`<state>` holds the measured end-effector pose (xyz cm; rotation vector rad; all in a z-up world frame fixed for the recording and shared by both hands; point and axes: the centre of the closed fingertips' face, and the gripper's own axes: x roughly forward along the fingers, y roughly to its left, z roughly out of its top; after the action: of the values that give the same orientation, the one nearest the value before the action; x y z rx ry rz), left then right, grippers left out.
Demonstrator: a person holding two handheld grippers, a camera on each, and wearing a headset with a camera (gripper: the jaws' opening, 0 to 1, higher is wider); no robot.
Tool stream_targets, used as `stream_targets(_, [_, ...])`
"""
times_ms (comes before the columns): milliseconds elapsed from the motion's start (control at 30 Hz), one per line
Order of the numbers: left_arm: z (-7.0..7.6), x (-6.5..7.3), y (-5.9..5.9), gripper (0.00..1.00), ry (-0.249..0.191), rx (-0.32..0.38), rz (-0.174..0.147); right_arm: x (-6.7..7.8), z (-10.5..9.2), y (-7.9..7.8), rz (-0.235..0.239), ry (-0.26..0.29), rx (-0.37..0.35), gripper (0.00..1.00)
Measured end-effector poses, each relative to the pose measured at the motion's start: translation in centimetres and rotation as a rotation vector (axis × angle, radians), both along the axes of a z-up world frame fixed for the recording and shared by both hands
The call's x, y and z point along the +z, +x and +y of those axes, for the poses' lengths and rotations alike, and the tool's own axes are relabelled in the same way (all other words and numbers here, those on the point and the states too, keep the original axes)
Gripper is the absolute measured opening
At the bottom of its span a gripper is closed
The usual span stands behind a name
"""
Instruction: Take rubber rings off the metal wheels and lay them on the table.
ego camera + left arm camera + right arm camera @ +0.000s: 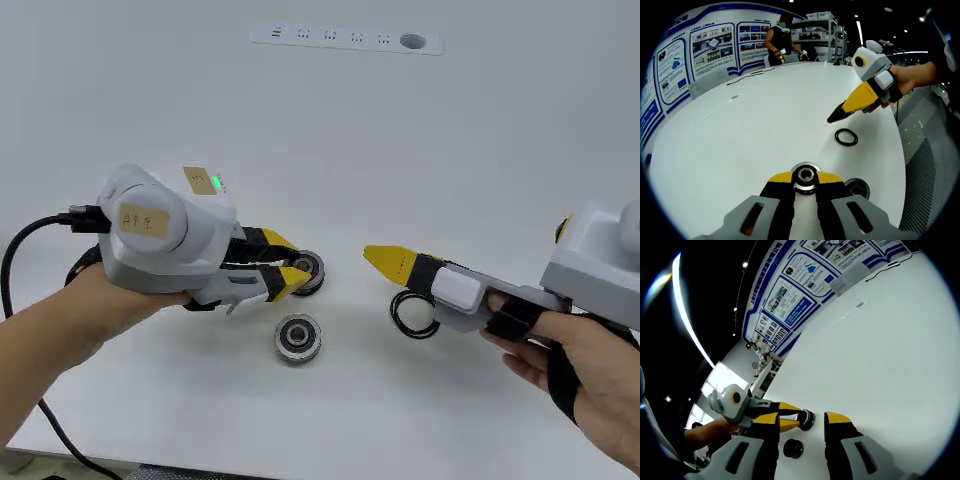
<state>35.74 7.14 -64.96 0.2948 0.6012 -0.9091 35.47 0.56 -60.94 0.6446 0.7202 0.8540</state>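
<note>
Black rubber ring [413, 318] flat on table [350, 180], metal wheel [298, 338] nearby (hub up), second wheel [314, 268] clamped in left gripper [297, 262]

Left gripper [805, 184] jaws clamp a wheel [805, 174], one yellow tip on each side. A second wheel [857, 188] sits on the table [740, 135] just right of the jaws. A ring [846, 137] lies flat further out, near the right gripper [834, 118] tip.

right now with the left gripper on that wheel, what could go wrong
The wheel sits at the very tips of the left gripper, so it may slip under a pull. The right gripper, open, hangs close above the loose ring and could drag it.
</note>
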Motion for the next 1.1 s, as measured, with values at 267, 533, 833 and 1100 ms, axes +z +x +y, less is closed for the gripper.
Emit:
stream_targets(267, [-0.1,0.0,0.0,0.15,0.003,-0.024,-0.001,-0.3,1.7,-0.1,0.016,0.019,0.057,0.38])
stream_targets(533, [0.0,-0.1,-0.1,0.14,0.003,-0.027,0.007,-0.3,3.4,-0.6,0.022,0.042,0.119,0.40])
stream_targets(833, [-0.1,-0.2,0.2,0.13,0.011,-0.033,-0.004,-1.4,5.7,-1.2,0.067,0.054,0.191,0.54])
stream_targets(1100, [-0.2,-0.1,0.2,0.12,0.015,-0.047,-0.011,-2.3,6.9,-1.0,0.111,0.043,0.195,0.59])
